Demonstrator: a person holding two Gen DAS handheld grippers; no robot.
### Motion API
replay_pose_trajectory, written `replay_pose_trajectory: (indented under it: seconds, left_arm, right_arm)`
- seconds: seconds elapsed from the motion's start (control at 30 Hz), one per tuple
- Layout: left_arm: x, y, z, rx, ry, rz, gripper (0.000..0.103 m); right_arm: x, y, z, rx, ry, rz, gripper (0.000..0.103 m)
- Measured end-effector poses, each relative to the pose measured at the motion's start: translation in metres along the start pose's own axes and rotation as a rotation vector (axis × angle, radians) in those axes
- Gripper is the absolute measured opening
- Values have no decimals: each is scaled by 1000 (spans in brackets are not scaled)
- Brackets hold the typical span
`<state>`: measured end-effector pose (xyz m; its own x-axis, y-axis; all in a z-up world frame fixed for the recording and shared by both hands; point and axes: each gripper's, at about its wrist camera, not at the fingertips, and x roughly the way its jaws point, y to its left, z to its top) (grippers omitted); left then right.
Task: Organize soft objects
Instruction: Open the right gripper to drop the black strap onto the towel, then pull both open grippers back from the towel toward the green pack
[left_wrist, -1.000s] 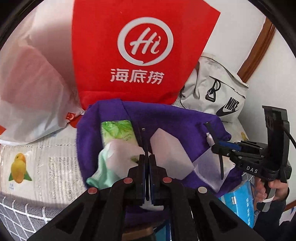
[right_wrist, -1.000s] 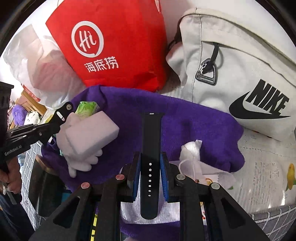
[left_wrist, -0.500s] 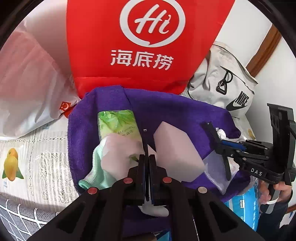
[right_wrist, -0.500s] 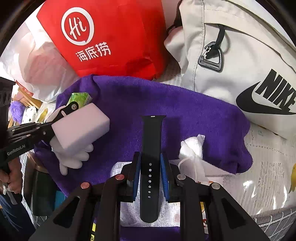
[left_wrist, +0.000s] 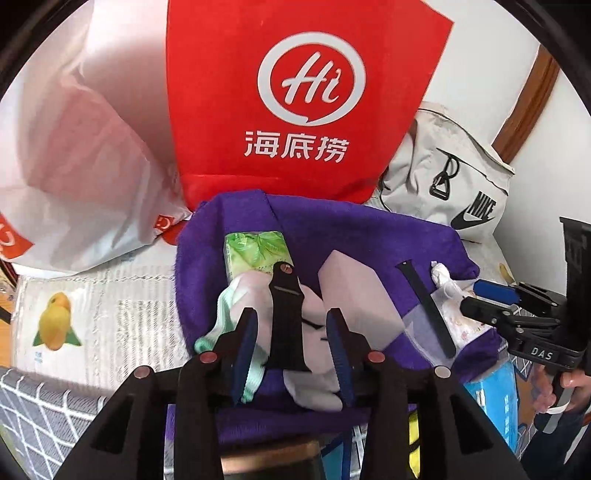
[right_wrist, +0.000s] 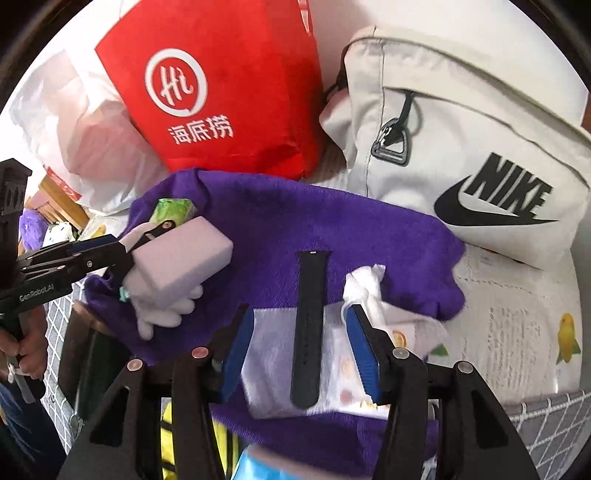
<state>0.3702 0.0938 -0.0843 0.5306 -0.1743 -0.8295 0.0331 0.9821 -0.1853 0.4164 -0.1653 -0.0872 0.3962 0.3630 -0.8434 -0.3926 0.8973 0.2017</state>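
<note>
Left gripper (left_wrist: 291, 341) opening over white glove (left_wrist: 314, 384), short black strap piece (left_wrist: 284, 328) lying loose between its fingers, seemingly untouched. Right gripper (right_wrist: 301, 345) opening around long black watch strap (right_wrist: 308, 325), released on purple towel (right_wrist: 266, 218).

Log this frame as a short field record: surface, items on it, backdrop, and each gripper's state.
surface: purple towel spread over a printed cloth
items on towel: two black watch strap halves, pale foam block, white glove, green tissue pack, crumpled tissue
backdrop: red bag, grey Nike bag, white plastic bag
left gripper: jaws opening, strap between them, pads clear
right gripper: jaws opening, strap lying between, untouched
</note>
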Motion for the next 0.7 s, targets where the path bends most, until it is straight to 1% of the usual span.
replay_pose_trajectory:
  seconds: [0.27, 0.37, 0.5, 0.53, 0.57, 0.63, 0.7]
  left_arm:
    - [-33, -22, -22, 27, -16, 18, 38]
    - [-47, -34, -35, 40, -24, 10, 43]
    - [-64, -53, -54, 63, -29, 4, 46]
    - [-68, -58, -59, 65, -28, 3, 49]
    - [-72, -63, -67, 66, -26, 1, 51]
    - [-77, -73, -80, 77, -22, -6, 52]
    - [-82, -84, -97, 87, -9, -7, 56]
  right_arm:
    - [-38, 9, -27, 4, -34, -4, 52]
    - [-52, 14, -41, 4, -42, 1, 52]
    - [-66, 19, -62, 5, -47, 8, 52]
    - [-70, 18, -66, 6, -49, 10, 52]
    - [-74, 18, -73, 8, -51, 9, 52]
    - [-82, 18, -85, 18, -58, 10, 52]
    - [-88, 16, -99, 37, -61, 14, 53]
